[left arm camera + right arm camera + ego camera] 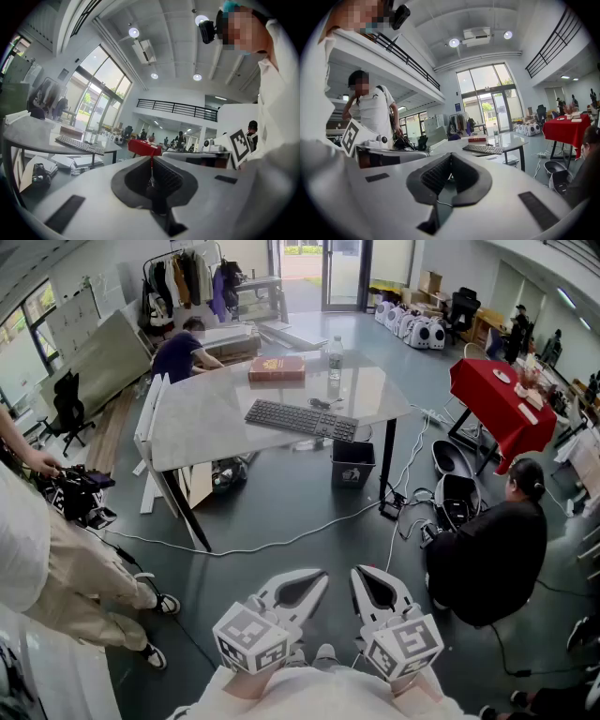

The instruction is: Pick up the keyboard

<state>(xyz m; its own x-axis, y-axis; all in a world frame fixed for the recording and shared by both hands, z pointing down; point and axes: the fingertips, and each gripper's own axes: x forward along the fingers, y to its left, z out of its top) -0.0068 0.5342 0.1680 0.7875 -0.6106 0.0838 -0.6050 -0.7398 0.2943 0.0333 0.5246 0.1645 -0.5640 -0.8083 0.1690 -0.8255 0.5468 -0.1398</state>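
Black keyboard (302,419) and a bottle (335,357) on the table (206,423), bin (352,465) under it; left gripper (317,577) and right gripper (362,574) both clenched, empty.

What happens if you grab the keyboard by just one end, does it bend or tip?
The keyboard looks like a hard, flat slab, so it probably stays stiff. It is long and thin, so held at one end it would likely tip down. Lying flat on the table, it should slide, not roll, if pushed.
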